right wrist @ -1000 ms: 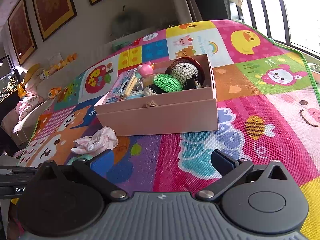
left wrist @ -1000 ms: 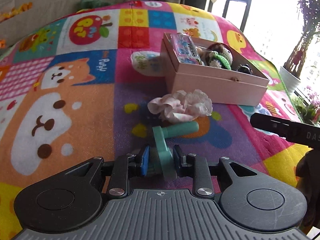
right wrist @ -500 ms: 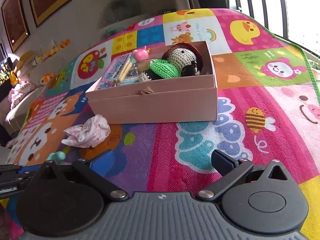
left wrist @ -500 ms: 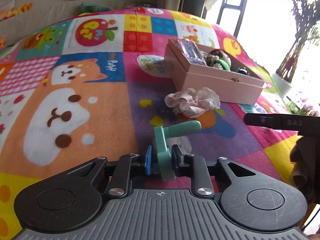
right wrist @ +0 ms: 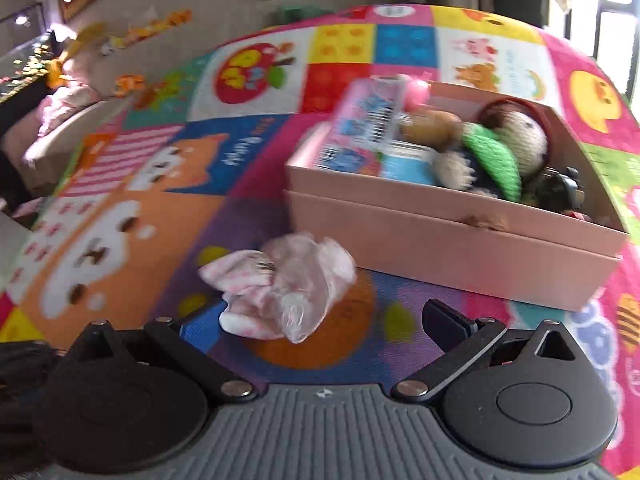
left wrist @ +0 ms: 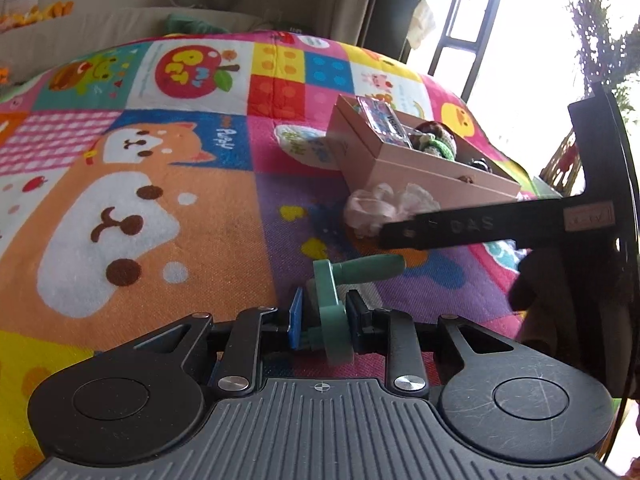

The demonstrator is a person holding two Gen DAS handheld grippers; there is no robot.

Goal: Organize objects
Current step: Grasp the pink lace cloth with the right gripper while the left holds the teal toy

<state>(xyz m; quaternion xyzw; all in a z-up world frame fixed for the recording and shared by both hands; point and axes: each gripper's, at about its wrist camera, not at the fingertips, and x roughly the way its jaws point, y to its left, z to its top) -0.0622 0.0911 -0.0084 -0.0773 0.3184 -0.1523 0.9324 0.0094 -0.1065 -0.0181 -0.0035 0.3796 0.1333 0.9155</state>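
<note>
My left gripper (left wrist: 323,318) is shut on a green plastic tool (left wrist: 340,300) with a handle that sticks out to the right, held above the colourful play mat (left wrist: 160,200). A pink-white scrunchie (right wrist: 280,284) lies on the mat in front of the open pink box (right wrist: 452,248); it also shows in the left wrist view (left wrist: 372,208). My right gripper (right wrist: 320,320) is open, its fingers on either side of the scrunchie's near end. The box (left wrist: 420,168) holds a packet, a crocheted doll and other small items.
The right gripper's body (left wrist: 520,224) crosses the right of the left wrist view and hides part of the scrunchie. A sofa (left wrist: 120,24) stands beyond the mat. A window and a potted plant (left wrist: 600,40) are at the right.
My right gripper has swung left and forward to the scrunchie, which now sits between its open fingers. My left gripper has pulled back a little, still holding the green tool.
</note>
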